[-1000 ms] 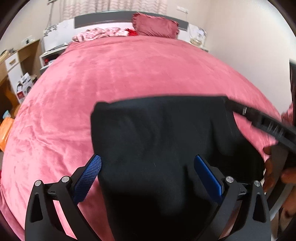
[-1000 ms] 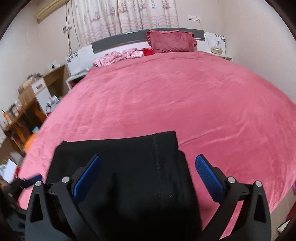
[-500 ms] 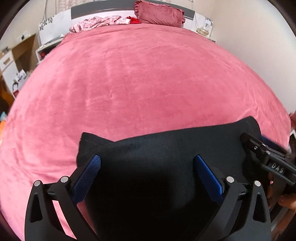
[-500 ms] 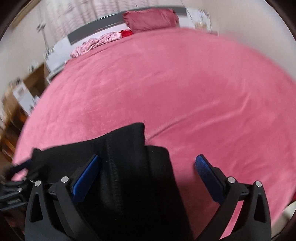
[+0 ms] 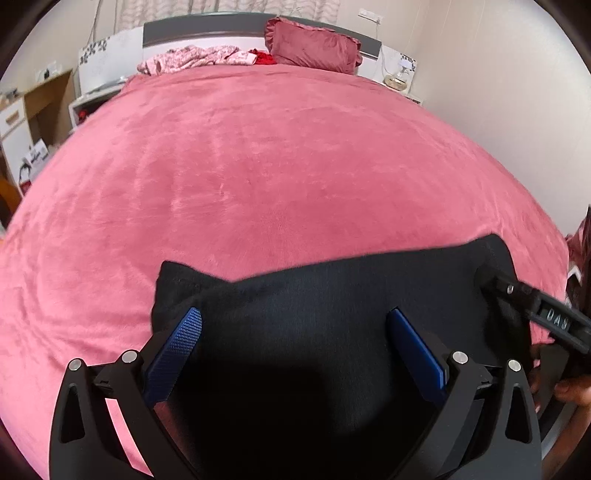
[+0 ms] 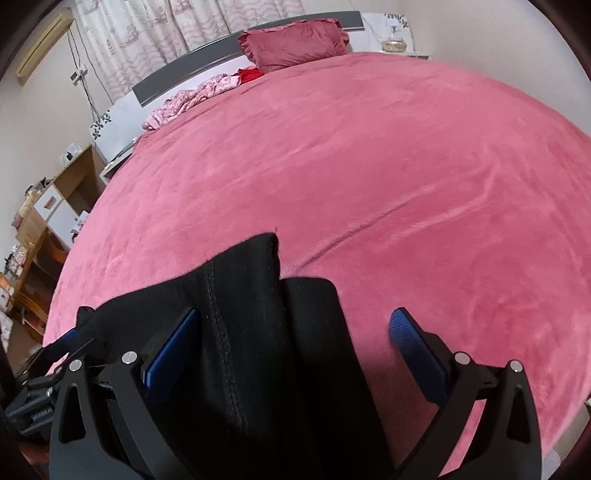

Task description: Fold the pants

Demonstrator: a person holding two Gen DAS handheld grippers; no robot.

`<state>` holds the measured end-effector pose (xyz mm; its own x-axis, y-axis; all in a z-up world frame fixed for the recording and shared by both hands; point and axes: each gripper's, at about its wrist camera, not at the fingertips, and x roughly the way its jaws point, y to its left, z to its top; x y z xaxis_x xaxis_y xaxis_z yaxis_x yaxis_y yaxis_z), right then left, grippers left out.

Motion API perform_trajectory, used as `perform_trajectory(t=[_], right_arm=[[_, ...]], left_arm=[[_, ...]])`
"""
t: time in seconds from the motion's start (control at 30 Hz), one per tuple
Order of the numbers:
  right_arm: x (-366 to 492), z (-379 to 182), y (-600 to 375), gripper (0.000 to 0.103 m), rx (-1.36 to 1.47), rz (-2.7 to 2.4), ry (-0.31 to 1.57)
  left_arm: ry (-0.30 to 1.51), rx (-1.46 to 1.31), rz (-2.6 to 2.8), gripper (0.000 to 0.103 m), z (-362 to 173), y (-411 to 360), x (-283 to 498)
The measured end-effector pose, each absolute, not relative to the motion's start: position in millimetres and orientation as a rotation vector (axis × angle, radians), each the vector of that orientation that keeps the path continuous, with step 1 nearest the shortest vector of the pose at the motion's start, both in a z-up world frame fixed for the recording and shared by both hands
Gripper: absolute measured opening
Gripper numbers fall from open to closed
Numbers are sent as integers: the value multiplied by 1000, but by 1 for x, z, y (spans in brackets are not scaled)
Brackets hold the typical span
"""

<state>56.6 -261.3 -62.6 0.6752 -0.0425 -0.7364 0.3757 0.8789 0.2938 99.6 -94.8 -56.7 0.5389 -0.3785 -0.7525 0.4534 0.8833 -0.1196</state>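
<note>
Pants (image 5: 332, 332) lowered onto bed (image 5: 258, 166) since earlier; both tools spread.

A pink blanket (image 5: 258, 166) is covering the bed. A dark red pillow (image 5: 314, 50) is leaning against the grey headboard (image 5: 207, 27). Beside it, crumpled pink floral cloth (image 5: 195, 59) is lying next to a small red cloth (image 5: 264, 58). Patterned curtains (image 6: 184, 26) are hanging behind the headboard. A lamp (image 5: 397, 75) is standing on the nightstand at the right. A wooden desk (image 6: 33, 236) with shelves is standing along the left wall, cluttered with small items too blurred to tell.
</note>
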Motion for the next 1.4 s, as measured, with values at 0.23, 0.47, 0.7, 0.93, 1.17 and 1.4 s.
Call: perform_trajectory(t=[0.23,0.47,0.7,0.93,1.17,1.4], right_arm=[[27,-65,-265,101,525,-271,878],[3,-78,-276,101,686,-161,949],[-8,-85,-289,101,763,-82,934],[-15,-88,-299,101,814,-8,933],[-47,-108,-342,101,1136,184,793],[-38,-97,-323,101,929,134,911]], left_arm=[[829,194,-491,100,-55,-78,59],[1080,-250,-571,100,-88,-14,61],[1017,-225,-697,100,-91,-8,48],[1037,-413,-762,100,-89,5,57],[1042,-428,-778,100,-92,2,56],[1023,-234,-798,100,-90,-21,51]])
